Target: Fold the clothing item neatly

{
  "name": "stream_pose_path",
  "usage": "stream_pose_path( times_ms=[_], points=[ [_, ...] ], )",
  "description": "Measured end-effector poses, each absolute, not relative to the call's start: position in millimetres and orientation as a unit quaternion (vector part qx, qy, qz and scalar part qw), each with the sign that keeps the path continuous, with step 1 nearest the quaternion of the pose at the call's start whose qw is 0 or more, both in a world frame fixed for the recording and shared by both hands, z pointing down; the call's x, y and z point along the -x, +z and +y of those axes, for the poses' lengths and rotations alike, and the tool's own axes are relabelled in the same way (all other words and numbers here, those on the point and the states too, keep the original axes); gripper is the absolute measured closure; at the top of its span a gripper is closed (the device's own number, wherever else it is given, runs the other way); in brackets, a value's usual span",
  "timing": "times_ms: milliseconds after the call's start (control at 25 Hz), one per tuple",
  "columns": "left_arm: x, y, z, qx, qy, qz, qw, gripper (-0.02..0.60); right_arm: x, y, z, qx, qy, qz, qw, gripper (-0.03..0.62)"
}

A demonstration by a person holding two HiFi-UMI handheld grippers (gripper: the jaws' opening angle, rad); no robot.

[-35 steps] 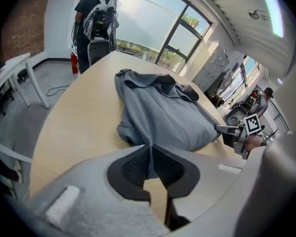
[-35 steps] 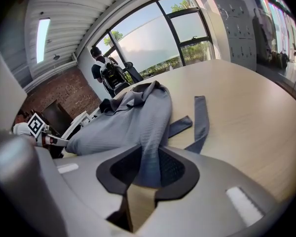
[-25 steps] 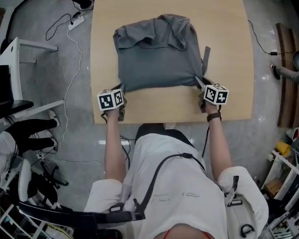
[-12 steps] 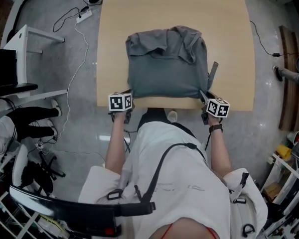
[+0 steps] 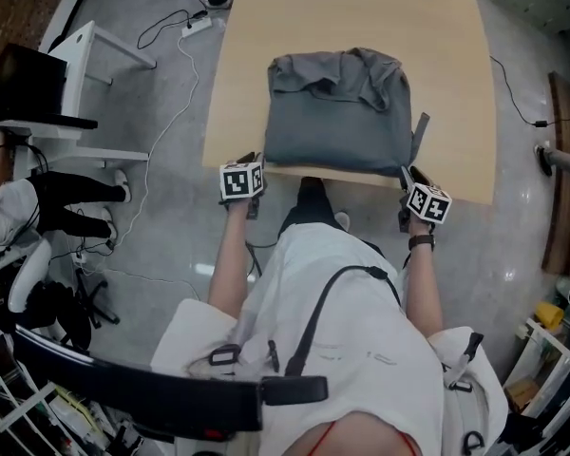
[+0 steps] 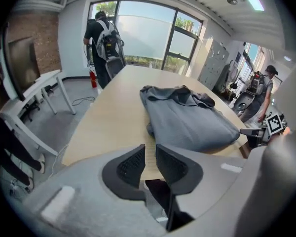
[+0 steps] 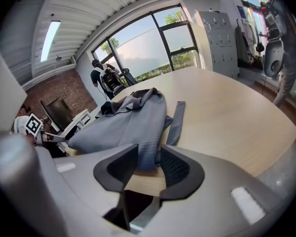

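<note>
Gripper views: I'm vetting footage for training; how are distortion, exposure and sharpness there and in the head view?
Left gripper view: heavy fisheye curving, dark corners, windows bright. Right gripper view: same curving, garment sharp. Head view: evenly lit, glare-free table.

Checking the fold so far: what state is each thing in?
Grey garment: folded, far end bunched, at the table's near edge.
Left gripper: open, jaws just opening, nothing between.
Right gripper: open, jaws just opening, garment corner at tips, not pinched.
</note>
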State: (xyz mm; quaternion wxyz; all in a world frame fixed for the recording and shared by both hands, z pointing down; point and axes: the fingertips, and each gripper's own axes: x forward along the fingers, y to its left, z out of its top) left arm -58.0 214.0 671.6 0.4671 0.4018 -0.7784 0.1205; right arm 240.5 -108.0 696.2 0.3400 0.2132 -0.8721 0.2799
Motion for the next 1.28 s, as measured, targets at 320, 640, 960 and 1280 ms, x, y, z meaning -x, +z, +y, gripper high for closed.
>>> stream_pose_path(
  times_ms=[320, 640, 960, 1280],
  points=[
    [26.5, 591.2, 231.5, -0.430, 0.045, -0.816, 0.383, 0.580, -226.9, 619.9, -62.3, -0.155, 0.264, -0.919, 0.248, 0.592],
    [-23.8, 477.5, 128.2, -0.560, 0.008, -0.790, 0.250, 0.581, -147.6, 493.3, 20.8, -0.016, 0.191, -0.971, 0.140, 0.589],
    [-28.6, 399.7, 103.0, -0.582, 0.002, -0.797, 0.162, 0.581, -107.2, 392.7, 31.3, -0.017, 0.153, -0.986, 0.070, 0.589],
    [-4.3, 367.2, 129.0, -0.576, -0.002, -0.808, 0.123, 0.581, -79.5, 343.5, 71.0, 0.007, 0.229, -0.973, 0.028, 0.589]
  ],
)
